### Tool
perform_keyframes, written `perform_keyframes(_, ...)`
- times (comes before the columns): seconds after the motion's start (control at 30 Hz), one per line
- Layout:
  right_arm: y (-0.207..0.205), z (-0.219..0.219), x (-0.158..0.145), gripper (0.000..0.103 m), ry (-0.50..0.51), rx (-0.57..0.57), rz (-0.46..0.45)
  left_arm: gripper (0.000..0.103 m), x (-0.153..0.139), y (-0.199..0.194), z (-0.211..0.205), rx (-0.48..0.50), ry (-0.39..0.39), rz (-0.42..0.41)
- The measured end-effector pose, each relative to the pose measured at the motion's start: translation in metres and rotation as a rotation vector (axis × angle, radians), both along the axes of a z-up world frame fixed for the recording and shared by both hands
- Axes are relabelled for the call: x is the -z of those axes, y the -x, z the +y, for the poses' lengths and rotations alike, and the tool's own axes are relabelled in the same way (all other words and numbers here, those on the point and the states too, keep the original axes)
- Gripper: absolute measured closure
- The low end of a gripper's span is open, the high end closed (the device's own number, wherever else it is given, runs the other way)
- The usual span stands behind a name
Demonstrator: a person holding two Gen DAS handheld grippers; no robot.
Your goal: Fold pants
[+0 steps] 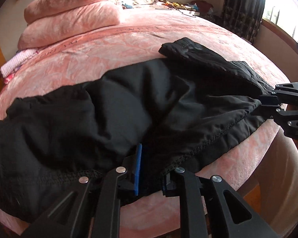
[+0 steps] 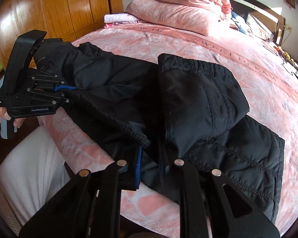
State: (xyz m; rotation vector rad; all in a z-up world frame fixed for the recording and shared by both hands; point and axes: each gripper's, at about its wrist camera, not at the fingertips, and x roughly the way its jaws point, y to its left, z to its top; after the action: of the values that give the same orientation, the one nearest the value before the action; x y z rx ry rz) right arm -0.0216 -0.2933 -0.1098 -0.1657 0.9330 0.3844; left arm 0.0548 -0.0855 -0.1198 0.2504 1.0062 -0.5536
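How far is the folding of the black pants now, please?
Early stage. Done: the pants lie on the pink bed, waistband part doubled over. In hand: the left gripper and right gripper each pinch the near edge, jaws closed on cloth. Left: neat folds; the fabric is bunched.

a home bedroom, a bed (image 1: 129, 45) wearing a pink plush cover, folded pink blankets (image 2: 180, 6) lying stacked near the headboard (image 2: 268, 15), wooden wardrobe doors (image 2: 65, 10) standing alongside, dark curtains (image 1: 242, 8) hanging by a sunlit window (image 1: 284, 13)
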Motion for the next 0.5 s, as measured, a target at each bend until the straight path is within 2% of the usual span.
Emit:
perform_keyframes(0.03,0.003,0.002,0.002,0.083,0.011,-0.007,0.005,0.086,0.004,0.001,0.002,-0.01,0.01,0.016)
perform_keyframes(0.1,0.008,0.003,-0.001,0.062,-0.009,-0.022,0.016,0.081,0.003,0.013,0.004,-0.011,0.025,0.007)
perform_keyframes(0.13,0.011,0.002,-0.006,0.039,-0.051,-0.037,0.021,0.079,0.001,0.017,0.004,-0.005,0.027,0.006)
perform_keyframes(0.17,0.015,0.001,-0.012,0.028,-0.092,-0.05,0.013,0.072,-0.003,0.02,0.005,0.003,0.03,0.009)
perform_keyframes(0.2,0.018,0.0,-0.02,0.027,-0.104,-0.047,-0.009,0.05,-0.008,0.024,0.007,0.009,0.043,0.013)
perform_keyframes(0.27,0.024,-0.001,-0.036,0.027,-0.108,-0.033,-0.045,0.027,-0.024,0.032,0.017,0.034,0.132,0.013)
perform_keyframes(0.33,0.028,-0.01,-0.055,0.027,-0.187,-0.026,-0.064,0.023,-0.042,0.037,0.028,0.039,0.19,0.002)
perform_keyframes(0.43,0.013,-0.024,-0.08,0.026,-0.253,0.056,-0.092,0.021,-0.057,0.031,0.035,-0.004,0.129,-0.05)
perform_keyframes(0.5,-0.007,-0.024,-0.089,0.021,-0.203,0.115,-0.114,0.021,-0.059,0.017,0.034,-0.055,0.087,-0.074)
